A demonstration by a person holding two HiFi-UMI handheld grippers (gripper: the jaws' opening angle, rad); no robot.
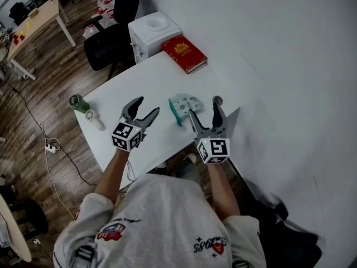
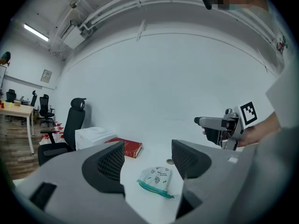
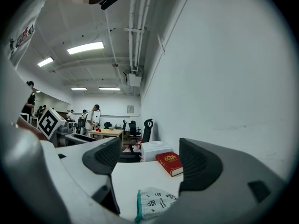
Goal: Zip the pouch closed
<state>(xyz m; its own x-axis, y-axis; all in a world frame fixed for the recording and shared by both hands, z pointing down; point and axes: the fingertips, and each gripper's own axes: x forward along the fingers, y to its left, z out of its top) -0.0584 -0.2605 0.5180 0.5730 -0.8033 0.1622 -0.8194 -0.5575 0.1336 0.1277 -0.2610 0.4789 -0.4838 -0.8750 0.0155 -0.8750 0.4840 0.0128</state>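
Both grippers open above the table, pouch lying loose between them.

I have the left gripper (image 1: 148, 105) and the right gripper (image 1: 203, 106) hovering near the front edge of the white table (image 1: 139, 80), each with its jaws spread wide and holding nothing. The pouch (image 1: 184, 106), pale with a green zip edge, lies flat on the table. It is at three o'clock from my left gripper's tips and ten o'clock from my right's, and no jaw presses on it. A red book (image 1: 184, 53) lies at twelve o'clock beyond the pouch, and a green bottle (image 1: 78, 103) at nine o'clock, by the table's left edge.
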